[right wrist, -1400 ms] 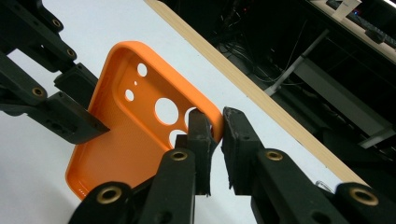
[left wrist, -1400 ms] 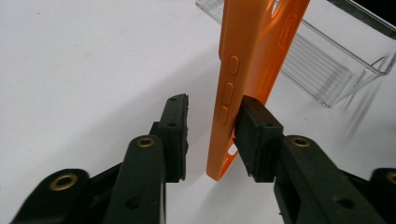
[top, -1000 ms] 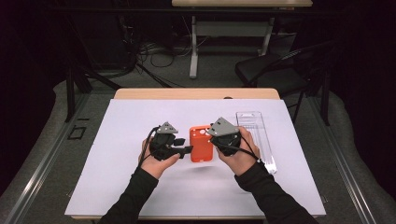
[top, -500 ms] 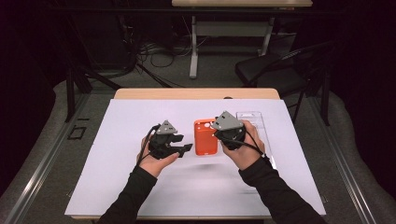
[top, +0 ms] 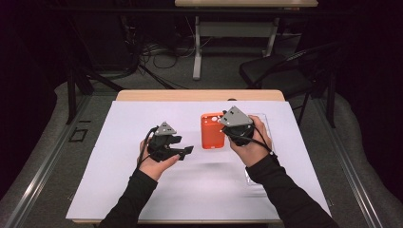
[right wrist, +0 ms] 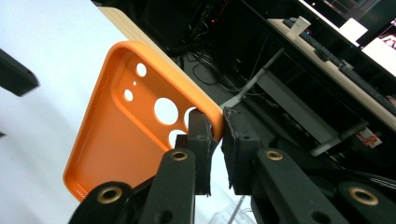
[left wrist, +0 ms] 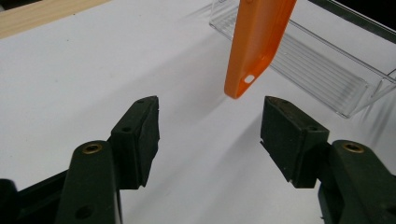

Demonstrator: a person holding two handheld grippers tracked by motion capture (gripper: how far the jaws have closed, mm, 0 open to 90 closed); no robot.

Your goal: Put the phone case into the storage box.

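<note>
High view overhead facing forward; both gripper views close, sharing orange phone case (left wrist: pixel 259 42)

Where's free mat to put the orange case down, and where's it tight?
Free: the white mat left of the left gripper, and the strip between both forearms near the front edge. Tight: the right side, where the clear tray lies under the right gripper, whose fingers pinch the orange phone case.

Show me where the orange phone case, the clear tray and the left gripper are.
orange phone case (top: pixel 212 133), high view, its flat back.
clear tray (left wrist: pixel 322 70), left gripper view, its ribbed floor.
left gripper (left wrist: pixel 210 123), left gripper view, between its jaws.
</note>
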